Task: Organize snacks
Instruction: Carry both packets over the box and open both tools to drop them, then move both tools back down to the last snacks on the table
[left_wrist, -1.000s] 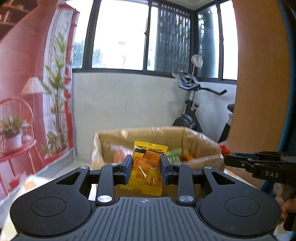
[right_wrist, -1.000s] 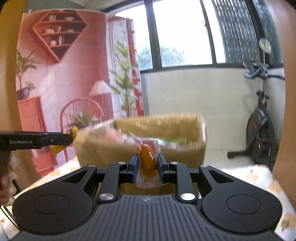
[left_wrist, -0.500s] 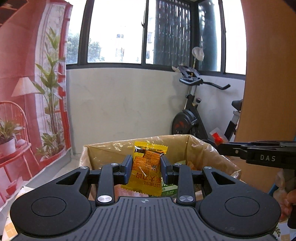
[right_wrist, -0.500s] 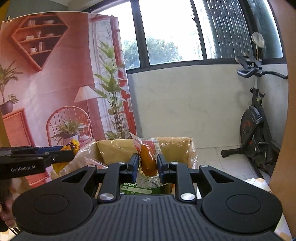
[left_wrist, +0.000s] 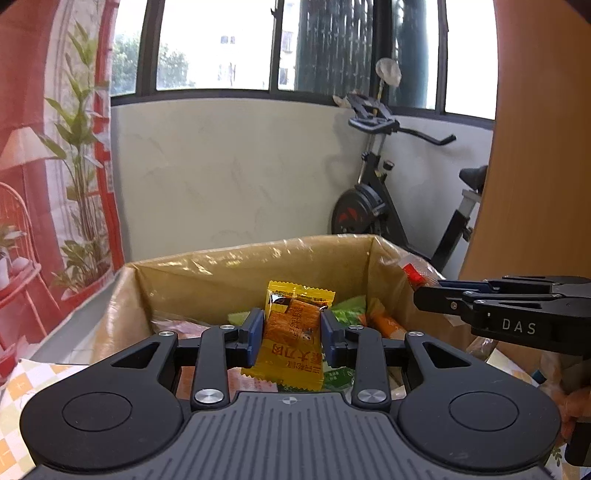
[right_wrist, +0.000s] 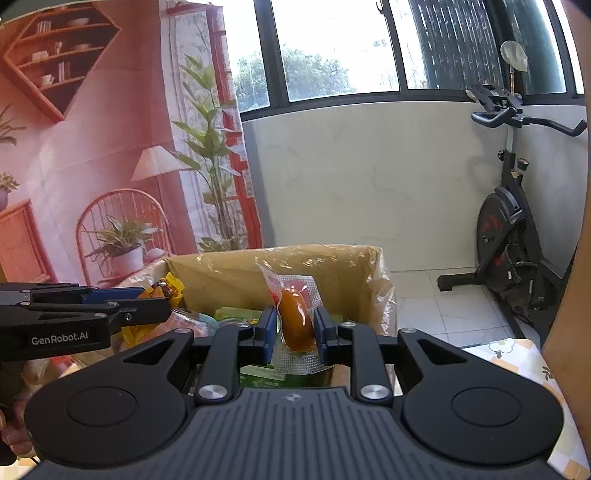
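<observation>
Gripping a yellow packet (left_wrist: 293, 339), the left gripper (left_wrist: 291, 334) sits low in the centre of the left wrist view, its blue pads (left_wrist: 256, 334) pressed on the packet's two sides so that the wrapper stands upright between them, its crimped top edge above the pads and its lower edge hanging below. Behind and under it a cardboard box (left_wrist: 229, 266) lined with clear film fills the middle of the frame, and green and orange wrappers (left_wrist: 347, 308) lie inside. At the right edge of that view the right gripper (left_wrist: 424, 293) reaches in sideways over the box's right corner, with a bit of red and clear wrapper showing at its tip. In the right wrist view the right gripper (right_wrist: 295, 328) holds low centre, its jaws narrow and closed on a clear vacuum pouch (right_wrist: 295, 321) with an orange sausage-shaped snack inside; the pouch stands upright, its sealed top tilted toward the upper left. The box (right_wrist: 351, 266) lies just behind it, green packets visible in the bottom. At the left edge the left gripper (right_wrist: 162, 308) comes in level, the yellow packet (right_wrist: 170, 286) at its tip over the box's left side. A checked cloth (right_wrist: 517, 354) shows at lower right, an exercise bike (right_wrist: 509, 229) stands at right by the white wall, and a printed red backdrop (right_wrist: 92, 166) covers the left.
</observation>
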